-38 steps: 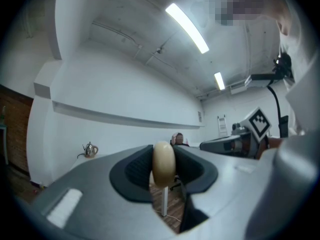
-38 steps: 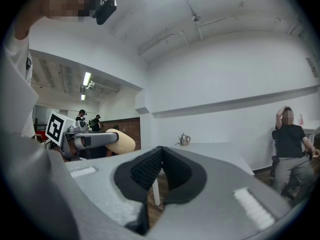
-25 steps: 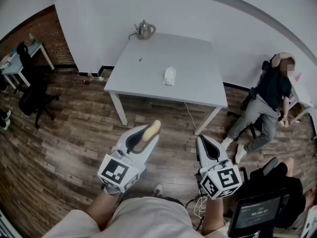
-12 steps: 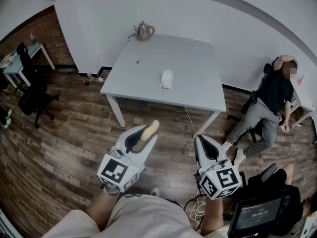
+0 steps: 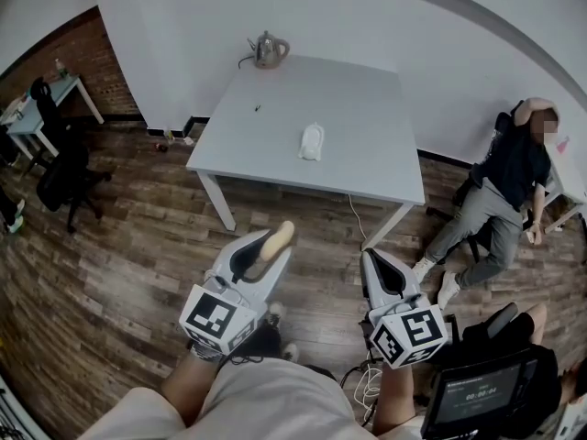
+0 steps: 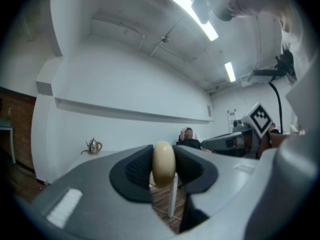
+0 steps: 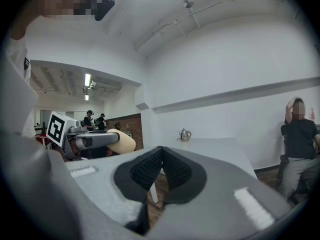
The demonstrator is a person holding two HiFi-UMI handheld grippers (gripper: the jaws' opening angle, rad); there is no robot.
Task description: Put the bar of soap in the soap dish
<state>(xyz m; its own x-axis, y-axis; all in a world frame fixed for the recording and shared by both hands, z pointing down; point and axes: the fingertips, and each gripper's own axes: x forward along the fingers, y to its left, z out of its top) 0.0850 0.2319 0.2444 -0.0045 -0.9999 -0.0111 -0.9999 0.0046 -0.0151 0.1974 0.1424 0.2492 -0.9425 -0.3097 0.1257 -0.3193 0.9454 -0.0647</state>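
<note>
Left gripper (image 5: 266, 248): clamped on the soap (image 5: 276, 237). In the left gripper view the bar stands on edge between the two pads, both pads pressed to its flat faces, with its rounded end sticking out past the tips. The jaws sit fairly wide because of the bar's thickness.

Right gripper (image 5: 371, 258): jaws together, pads meeting at the tips, nothing between them.

Both grippers are held out in front of the person, roughly level and side by side, over the wood floor (image 5: 119, 264). Both are short of the table's near edge.

Table (image 5: 367, 122): white, set against the wall. The dish (image 5: 313, 142) sits about mid-table, a small white thing with detail too small to read. Soap and dish are well apart, and the dish has nothing I can make out in it.

Kettle (image 5: 267, 51) is at the table's far left corner with a cord trailing from it. A tiny green speck (image 5: 258, 108) lies on the left part of the top; I can't tell what it is.

A person (image 5: 504, 177) sits slumped to the right of the table, one arm raised to the head. A black chair (image 5: 62, 177) stands at far left. A dark screen (image 5: 472, 397) is at bottom right.
</note>
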